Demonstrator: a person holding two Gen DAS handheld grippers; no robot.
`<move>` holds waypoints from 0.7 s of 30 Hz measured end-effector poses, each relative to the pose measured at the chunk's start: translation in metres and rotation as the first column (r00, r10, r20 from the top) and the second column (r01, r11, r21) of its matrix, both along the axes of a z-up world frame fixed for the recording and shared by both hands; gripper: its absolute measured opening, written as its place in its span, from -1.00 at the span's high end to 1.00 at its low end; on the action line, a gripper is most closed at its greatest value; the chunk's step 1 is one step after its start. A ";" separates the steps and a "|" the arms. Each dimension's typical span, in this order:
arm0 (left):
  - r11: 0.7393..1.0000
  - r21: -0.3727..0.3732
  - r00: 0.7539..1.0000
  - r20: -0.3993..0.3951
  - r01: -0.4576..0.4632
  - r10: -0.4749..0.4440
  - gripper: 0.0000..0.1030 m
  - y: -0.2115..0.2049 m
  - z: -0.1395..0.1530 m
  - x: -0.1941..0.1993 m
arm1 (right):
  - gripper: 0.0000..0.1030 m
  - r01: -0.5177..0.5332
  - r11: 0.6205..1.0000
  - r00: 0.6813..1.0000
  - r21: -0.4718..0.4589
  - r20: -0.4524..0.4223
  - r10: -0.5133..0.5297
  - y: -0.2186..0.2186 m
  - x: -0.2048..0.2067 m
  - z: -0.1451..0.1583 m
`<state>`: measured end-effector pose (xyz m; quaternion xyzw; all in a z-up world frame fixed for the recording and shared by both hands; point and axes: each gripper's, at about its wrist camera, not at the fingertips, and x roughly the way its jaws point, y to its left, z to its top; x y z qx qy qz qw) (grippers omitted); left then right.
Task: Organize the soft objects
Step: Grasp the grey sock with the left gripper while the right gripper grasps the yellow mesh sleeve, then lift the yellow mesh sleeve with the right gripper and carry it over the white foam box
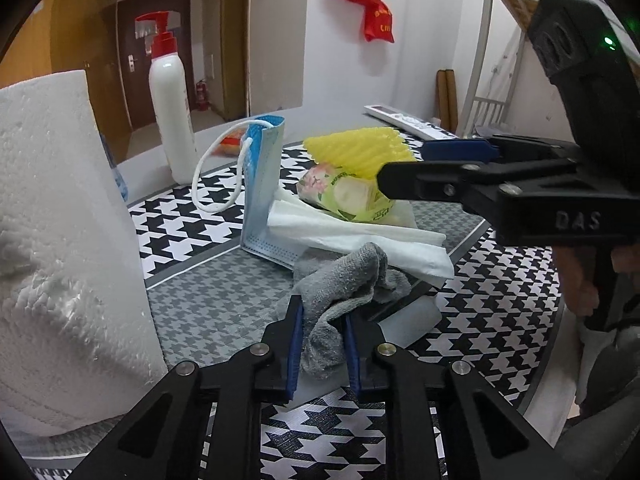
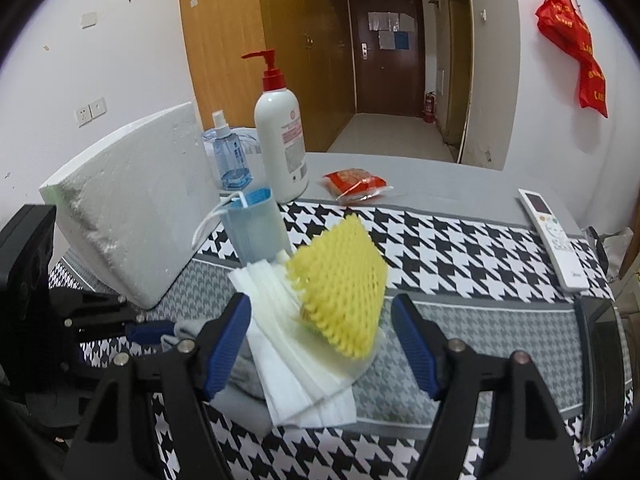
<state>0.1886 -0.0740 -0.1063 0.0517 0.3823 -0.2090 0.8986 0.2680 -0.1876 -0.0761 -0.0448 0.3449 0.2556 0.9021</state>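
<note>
Your left gripper (image 1: 322,344) has its blue pads pinched onto the grey cloth (image 1: 344,284), which bunches up between them and trails back onto the houndstooth table mat (image 1: 500,312). Your right gripper (image 2: 320,346) stands wide with nothing between its pads; in its own view it hangs just in front of the yellow foam net (image 2: 340,292), not touching it. The net lies tilted on top of a stack of white tissues (image 2: 296,380), and from the left wrist view a green flower-print packet (image 1: 344,196) shows under the net, resting on those same tissues. A blue face mask (image 1: 262,184) stands upright, folded, just behind the tissues, its white ear loop hanging to the side. The grey cloth touches the near edge of the tissue stack. A white foam block (image 2: 128,216) stands to the left of the pile. Behind it are a white pump bottle (image 2: 282,140) with a red top, a small blue spray bottle (image 2: 228,152), a red packet (image 2: 356,184) and a white remote control (image 2: 554,240).
</note>
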 end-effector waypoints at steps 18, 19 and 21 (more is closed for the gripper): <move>0.997 -0.061 0.998 0.043 0.040 -0.037 0.77 0.008 0.010 -0.019 | 0.74 0.066 0.998 0.997 0.000 -0.041 -0.066 -0.012 0.014 -0.004; 0.997 -0.068 0.998 0.047 0.039 -0.036 0.78 0.009 0.012 -0.020 | 0.75 0.069 0.998 0.997 0.007 -0.035 -0.069 -0.014 0.013 -0.002; 0.996 -0.080 0.998 0.057 0.039 -0.034 0.78 0.009 0.014 -0.021 | 0.75 0.078 0.997 0.997 0.015 -0.017 -0.077 -0.016 0.009 0.003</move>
